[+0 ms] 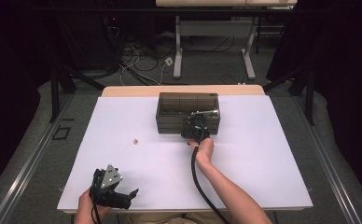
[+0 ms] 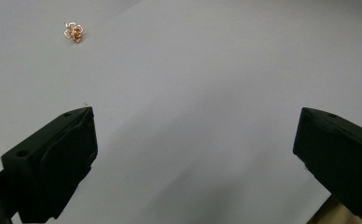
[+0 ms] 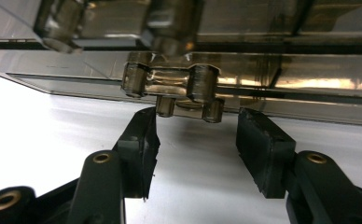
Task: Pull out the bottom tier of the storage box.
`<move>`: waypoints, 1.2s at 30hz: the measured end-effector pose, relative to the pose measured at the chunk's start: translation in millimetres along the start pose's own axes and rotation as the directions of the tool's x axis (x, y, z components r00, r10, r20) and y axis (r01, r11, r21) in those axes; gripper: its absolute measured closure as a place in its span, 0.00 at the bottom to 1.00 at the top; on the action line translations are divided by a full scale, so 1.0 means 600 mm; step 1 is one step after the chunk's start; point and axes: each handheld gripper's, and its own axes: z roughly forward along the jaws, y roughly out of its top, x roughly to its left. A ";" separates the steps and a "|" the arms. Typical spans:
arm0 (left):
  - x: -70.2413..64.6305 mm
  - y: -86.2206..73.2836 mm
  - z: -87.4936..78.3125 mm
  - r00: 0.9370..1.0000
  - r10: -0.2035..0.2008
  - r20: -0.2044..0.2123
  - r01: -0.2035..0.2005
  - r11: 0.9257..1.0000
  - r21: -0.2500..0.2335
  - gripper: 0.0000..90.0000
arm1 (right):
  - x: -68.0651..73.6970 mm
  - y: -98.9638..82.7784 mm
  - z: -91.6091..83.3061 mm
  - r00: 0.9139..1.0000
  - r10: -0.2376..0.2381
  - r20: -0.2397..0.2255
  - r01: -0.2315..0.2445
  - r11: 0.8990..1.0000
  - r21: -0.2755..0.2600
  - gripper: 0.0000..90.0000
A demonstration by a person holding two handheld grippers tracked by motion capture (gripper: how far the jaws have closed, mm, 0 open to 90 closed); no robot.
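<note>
Two grippers are at work over one white table (image 1: 263,154). The right gripper (image 1: 196,129) is pressed up to the front of one smoky translucent box (image 1: 188,112), which sits toward the far middle of the table. In the right gripper view its jaws stand partly apart, one on each side of the box's front latch (image 3: 172,84), their tips just below it; whether they touch it I cannot tell. They grip nothing. The left gripper (image 1: 123,196) rests near the table's near left edge, held by the left hand (image 1: 87,205), jaws spread wide and empty. One small gold flower-shaped trinket (image 2: 73,32) lies alone on the white surface, well ahead of the left jaws and well apart from the box
</note>
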 end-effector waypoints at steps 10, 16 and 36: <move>0.000 0.000 0.000 1.000 -0.001 0.001 0.001 1.000 -0.002 0.00 | 0.009 0.005 0.007 1.000 0.018 0.017 -0.019 0.999 0.034 0.63; 0.000 -0.001 0.000 1.000 -0.003 -0.002 0.003 1.000 -0.007 0.00 | 0.007 0.006 0.007 1.000 0.020 -0.004 -0.020 0.999 0.038 0.64; 0.000 0.000 0.000 1.000 0.000 0.004 0.000 1.000 0.003 0.00 | 0.001 -0.004 -0.001 0.999 0.013 -0.036 -0.011 0.999 0.053 0.64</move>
